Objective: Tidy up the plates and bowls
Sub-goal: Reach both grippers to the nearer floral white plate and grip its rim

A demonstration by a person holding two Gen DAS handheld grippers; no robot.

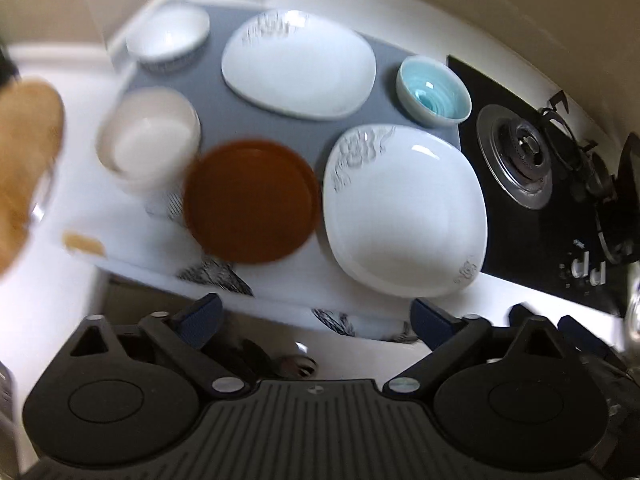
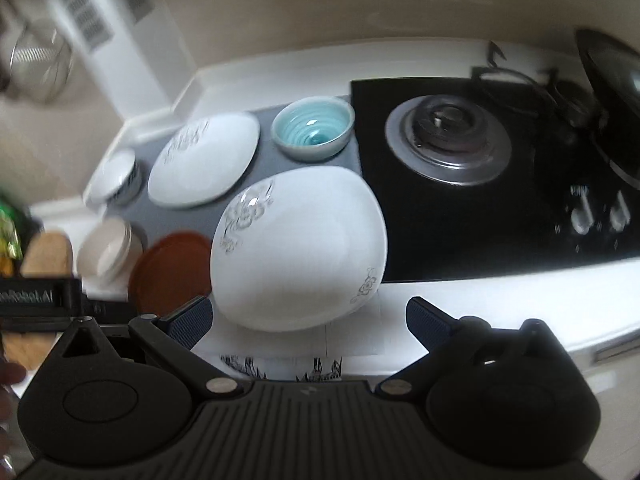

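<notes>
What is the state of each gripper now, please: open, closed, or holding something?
Left gripper: open, holding nothing; it is above the counter edge.
Right gripper: open, holding nothing; the near white plate lies just ahead, untouched.

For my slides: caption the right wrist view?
Open right gripper above a white floral plate, beside a brown round plate and a black gas hob.

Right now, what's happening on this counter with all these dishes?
A person holds a two-finger tool in each hand above a white kitchen counter. Both the left tool and the right tool are open and hold nothing. Below lie two white squarish plates, near and far, a round brown plate, a turquoise ribbed bowl and a cream bowl, none stacked.
</notes>
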